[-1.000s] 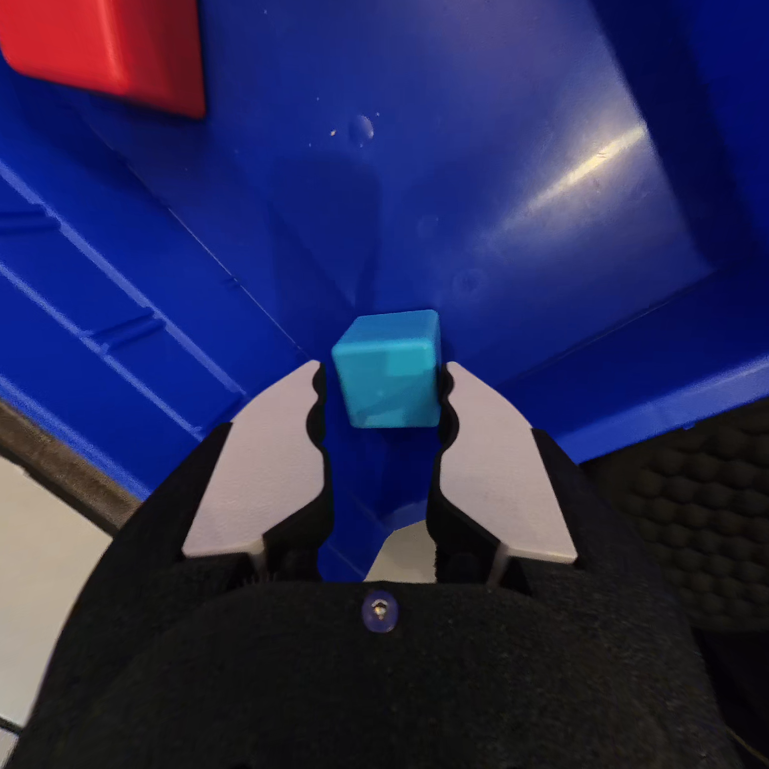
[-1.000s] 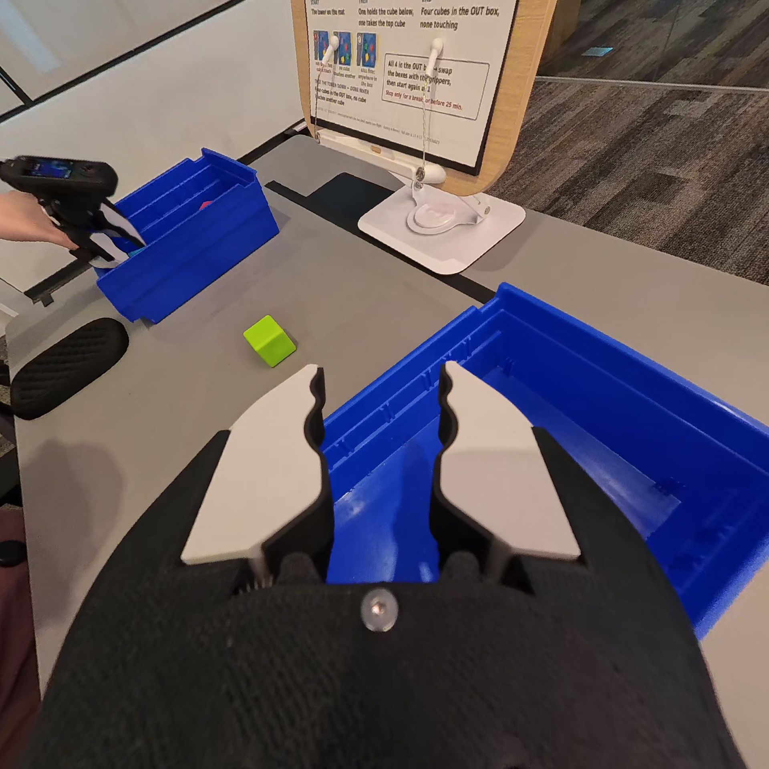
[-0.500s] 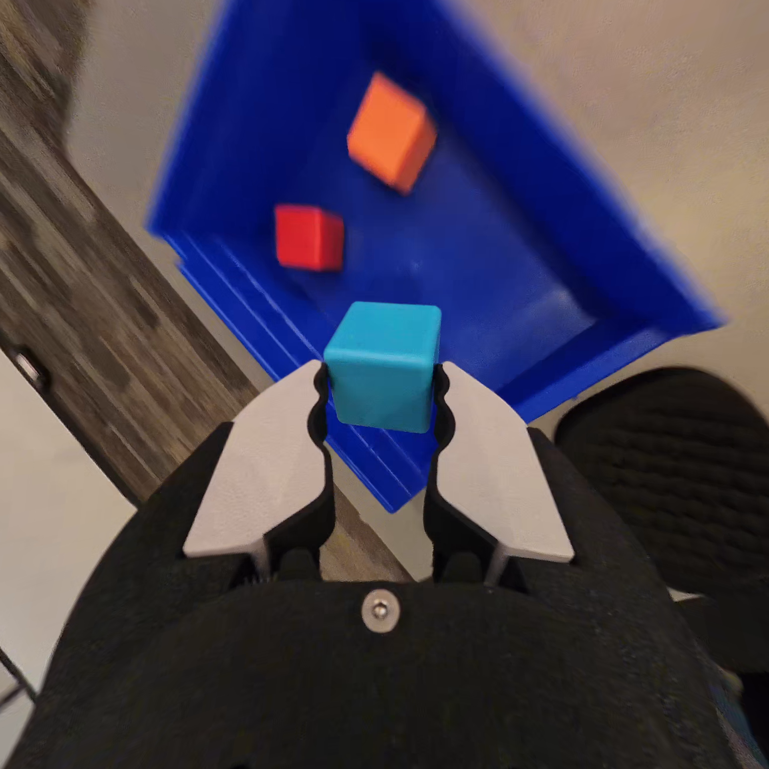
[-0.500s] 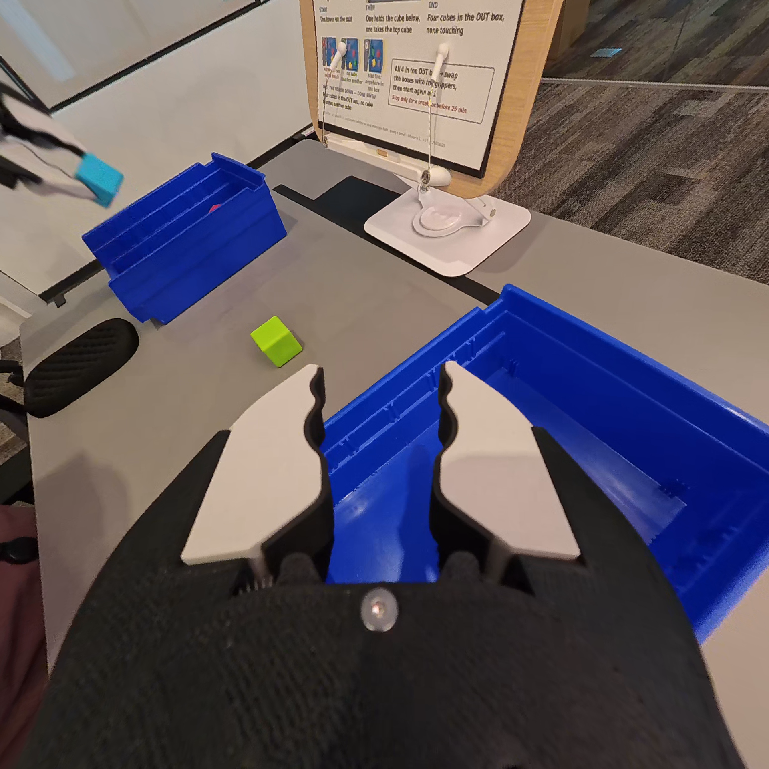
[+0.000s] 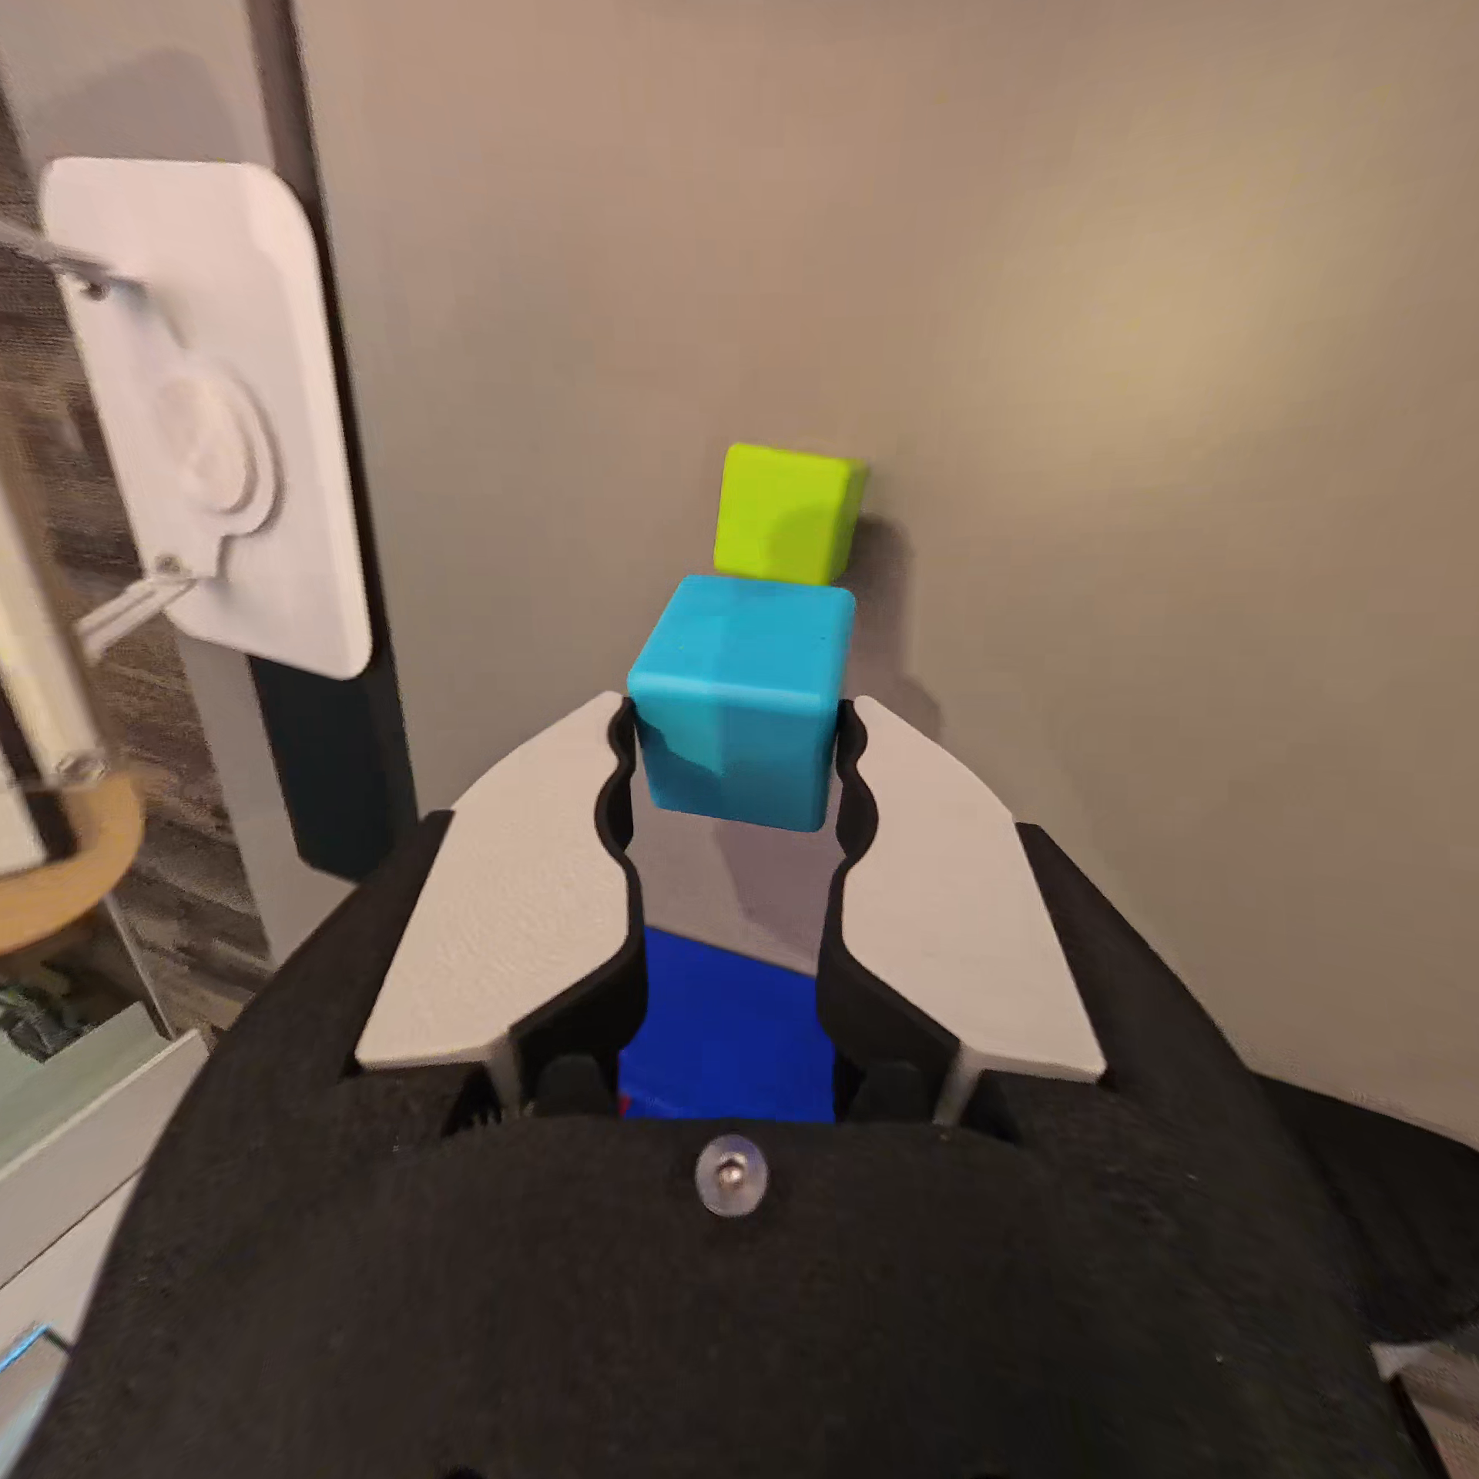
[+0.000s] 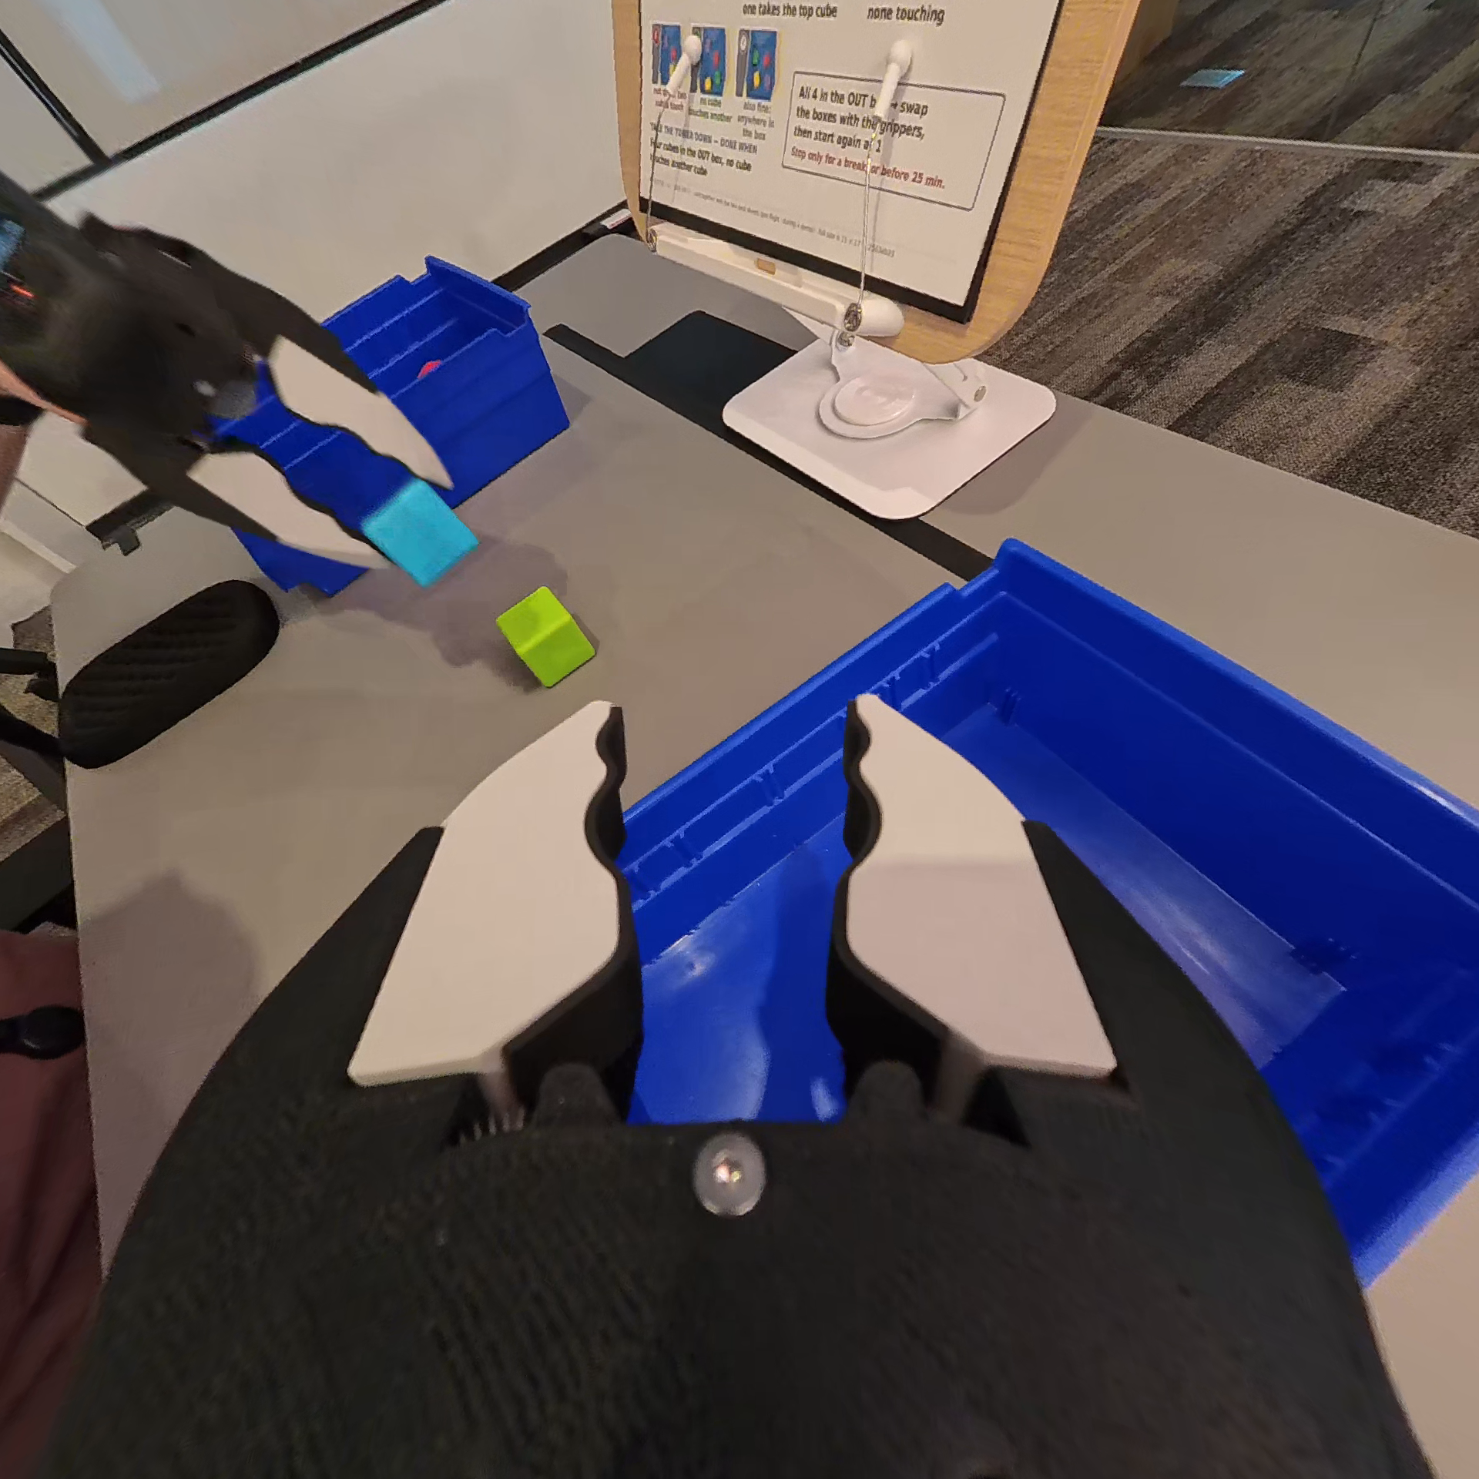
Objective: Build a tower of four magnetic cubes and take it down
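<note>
Cubes like these look light, stiff and smooth-sided, so flat opposite faces are the place to pinch; being magnetic, 1 will likely snap toward another when close. The left tongs (image 5: 738, 724) are clamped on the teal cube (image 5: 740, 704) by its 2 side faces, held in the air above the table (image 5: 1120, 400), tilted down toward the green cube (image 6: 546, 636), which sits alone on the table, apart from it. The right tongs (image 6: 730, 724) hang with jaws apart and nothing between them, over the rim of the near blue bin (image 6: 1160, 720). A red cube (image 6: 430, 368) just shows in the far blue bin (image 6: 496, 384).
</note>
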`<state>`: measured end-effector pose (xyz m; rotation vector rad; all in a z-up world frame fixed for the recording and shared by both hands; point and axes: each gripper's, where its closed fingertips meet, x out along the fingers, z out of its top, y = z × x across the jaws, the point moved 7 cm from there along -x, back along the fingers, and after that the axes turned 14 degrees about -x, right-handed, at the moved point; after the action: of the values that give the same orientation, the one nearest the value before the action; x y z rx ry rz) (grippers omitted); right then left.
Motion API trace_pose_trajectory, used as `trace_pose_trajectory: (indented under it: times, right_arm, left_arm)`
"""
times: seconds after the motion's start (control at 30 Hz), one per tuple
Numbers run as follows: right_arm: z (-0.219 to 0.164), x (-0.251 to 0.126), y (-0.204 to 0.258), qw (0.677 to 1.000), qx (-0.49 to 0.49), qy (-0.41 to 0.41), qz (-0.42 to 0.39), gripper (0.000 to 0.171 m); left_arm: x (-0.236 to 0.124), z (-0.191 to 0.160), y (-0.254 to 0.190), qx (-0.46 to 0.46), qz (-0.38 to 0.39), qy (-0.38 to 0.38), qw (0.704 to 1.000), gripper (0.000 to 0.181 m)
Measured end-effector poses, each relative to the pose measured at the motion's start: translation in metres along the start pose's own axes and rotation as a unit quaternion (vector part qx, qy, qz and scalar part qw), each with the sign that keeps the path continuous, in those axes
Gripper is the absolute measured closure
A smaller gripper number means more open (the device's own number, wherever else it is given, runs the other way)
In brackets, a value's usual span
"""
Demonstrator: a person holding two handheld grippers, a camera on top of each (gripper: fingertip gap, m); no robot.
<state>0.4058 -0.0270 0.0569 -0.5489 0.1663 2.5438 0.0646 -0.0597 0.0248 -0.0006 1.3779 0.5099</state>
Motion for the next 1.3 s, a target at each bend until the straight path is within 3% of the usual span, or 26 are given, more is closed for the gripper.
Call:
trace_pose_trajectory:
  times: [0.17,0.67,0.83,0.93,1.03,1.13,1.2,1.3]
  right_arm:
    - [0.005,-0.002,0.007,1.000,-0.008,-0.009,0.012,0.117]
    - [0.003,-0.004,0.012,0.999,-0.012,0.000,0.030,0.117]
    - [0.001,-0.008,0.010,1.000,-0.004,-0.005,0.029,0.117]
    - [-0.001,-0.011,0.009,0.999,0.001,-0.014,0.029,0.117]
    - [-0.001,-0.016,0.008,0.999,0.005,-0.025,0.029,0.116]
    - [0.000,-0.018,0.007,0.999,0.010,-0.034,0.029,0.117]
    - [0.000,-0.018,0.006,0.999,0.010,-0.033,0.028,0.116]
    - [0.000,-0.016,0.007,0.999,0.008,-0.025,0.030,0.116]
  left_arm:
    - [0.034,0.016,0.003,0.027,-0.001,0.040,0.999,0.133]
    - [0.068,0.034,-0.008,0.076,-0.016,0.098,0.992,0.132]
    - [0.057,0.033,-0.001,0.050,-0.022,0.071,0.996,0.128]
    - [0.024,0.027,0.015,0.012,-0.020,0.019,1.000,0.125]
    - [-0.028,0.004,0.048,-0.047,0.010,-0.052,0.997,0.128]
    - [-0.072,-0.048,0.091,-0.115,0.063,-0.071,0.989,0.128]
    - [-0.084,-0.090,0.116,-0.159,0.077,-0.061,0.982,0.132]
    - [-0.075,-0.148,0.143,-0.199,0.080,-0.020,0.977,0.128]
